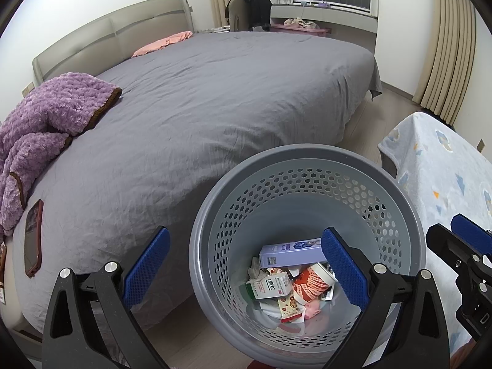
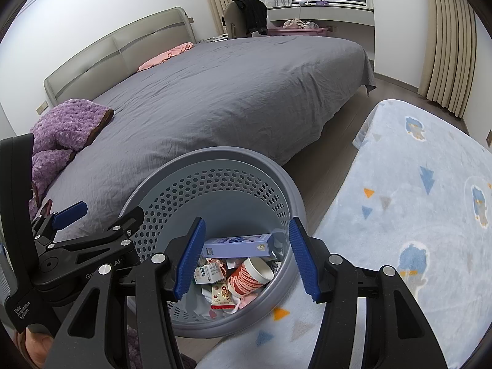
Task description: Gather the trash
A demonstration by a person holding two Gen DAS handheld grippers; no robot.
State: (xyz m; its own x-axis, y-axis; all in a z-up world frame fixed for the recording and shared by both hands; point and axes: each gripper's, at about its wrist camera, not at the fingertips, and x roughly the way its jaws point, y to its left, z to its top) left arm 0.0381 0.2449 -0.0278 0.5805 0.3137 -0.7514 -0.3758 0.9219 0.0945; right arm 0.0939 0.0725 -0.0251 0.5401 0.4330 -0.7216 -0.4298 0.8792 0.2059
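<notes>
My left tongs [image 1: 246,273] stand wide apart with nothing between the blue pads, pointing down over the grey perforated basket [image 1: 307,160]; my right tongs [image 2: 247,256] are also parted, less widely, and empty, hanging above the same basket [image 2: 212,160]. From the left wrist view the right tongs peek in at 3 o'clock, and from the right wrist view the left tongs sit at 9 o'clock. The trash lies in the bottom of the basket: a lilac box [image 1: 290,253] across the far side, a white carton [image 1: 270,286] at about 9 o'clock of the pile, a red-and-white paper cup [image 1: 313,283] on its side just beside it, and a small pink piece [image 1: 312,310] at 6 o'clock. The basket stands on the floor between the bed with the grey sheet [image 1: 230,98] at 11 o'clock and a pale blue patterned blanket [image 2: 415,200] at 3 o'clock. A purple fleece [image 1: 52,107] and a phone [image 1: 33,240] lie on the bed at 9 o'clock.
</notes>
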